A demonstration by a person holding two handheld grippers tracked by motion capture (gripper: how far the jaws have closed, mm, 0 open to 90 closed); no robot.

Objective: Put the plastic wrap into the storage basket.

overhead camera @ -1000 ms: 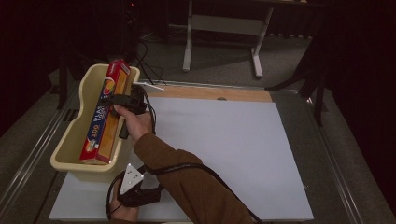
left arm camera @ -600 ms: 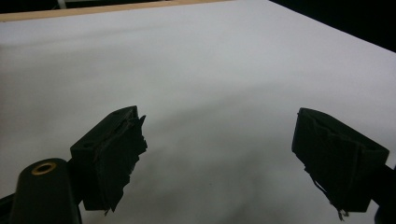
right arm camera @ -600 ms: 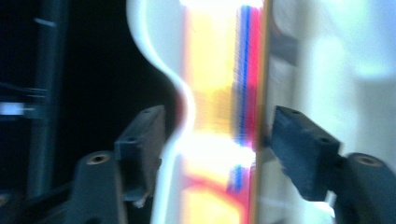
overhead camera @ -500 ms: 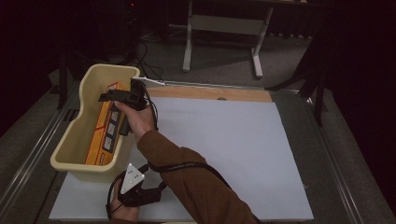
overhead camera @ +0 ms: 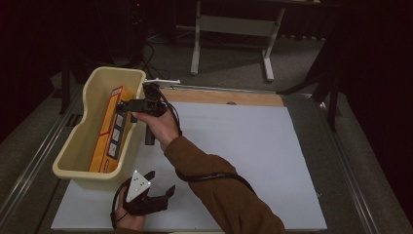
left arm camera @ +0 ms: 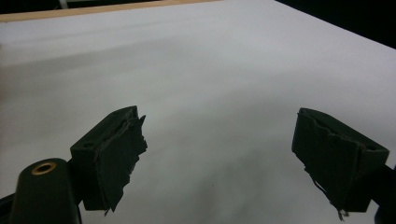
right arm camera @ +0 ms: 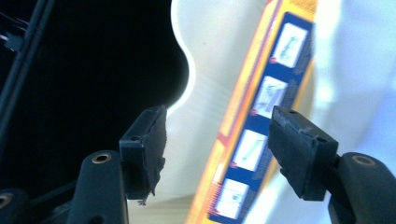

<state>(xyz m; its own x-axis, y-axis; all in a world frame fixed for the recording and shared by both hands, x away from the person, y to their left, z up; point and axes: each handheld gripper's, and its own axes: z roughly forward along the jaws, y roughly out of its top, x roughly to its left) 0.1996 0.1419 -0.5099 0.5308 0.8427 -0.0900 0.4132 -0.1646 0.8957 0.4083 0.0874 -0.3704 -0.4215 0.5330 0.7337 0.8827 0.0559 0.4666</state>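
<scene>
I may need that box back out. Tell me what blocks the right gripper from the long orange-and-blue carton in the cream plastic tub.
Nothing visible does. The right gripper hangs open over the cream plastic tub, with the long orange-and-blue carton lying uncovered below its jaws.

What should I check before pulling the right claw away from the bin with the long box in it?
1. Long box lies inside the bin: ok.
2. Right claw empty, jaws apart with nothing between them; they have just been closing a little: ok.
3. Right claw clear of the box, above the bin's rim: ok.
4. Box resting flat on the bin floor: cannot tell, it seems to lean against a wall.
5. Left claw open and empty over the white table: ok.
</scene>
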